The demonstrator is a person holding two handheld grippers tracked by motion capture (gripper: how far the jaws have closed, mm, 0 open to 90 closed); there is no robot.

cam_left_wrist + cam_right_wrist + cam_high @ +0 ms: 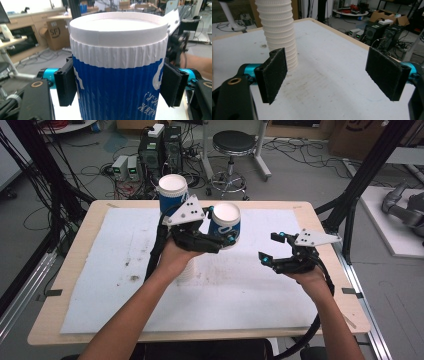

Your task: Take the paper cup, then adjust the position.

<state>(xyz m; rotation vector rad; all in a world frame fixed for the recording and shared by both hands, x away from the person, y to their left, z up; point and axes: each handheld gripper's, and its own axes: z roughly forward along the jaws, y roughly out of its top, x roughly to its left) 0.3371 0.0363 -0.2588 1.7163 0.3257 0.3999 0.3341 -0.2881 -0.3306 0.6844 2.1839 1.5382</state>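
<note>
A blue and white ribbed paper cup [225,224] is held above the white mat, with my left gripper [223,239] shut on its sides. In the left gripper view the cup [117,75] sits upright between the two black pads [65,85], white rim up. Behind my left hand stands a tall stack of cups [173,191] with a blue cup on top. The stack's white ribbed column [278,32] shows in the right gripper view, standing on the mat. My right gripper [270,247] hovers open to the right of the held cup, nothing between its jaws [334,75].
A white mat [125,270] with dirt marks covers most of the wooden table [70,255]. Beyond the far edge are a stool [233,150], computer cases [161,150] and cables on the floor. Black frame posts [357,185] stand at the right.
</note>
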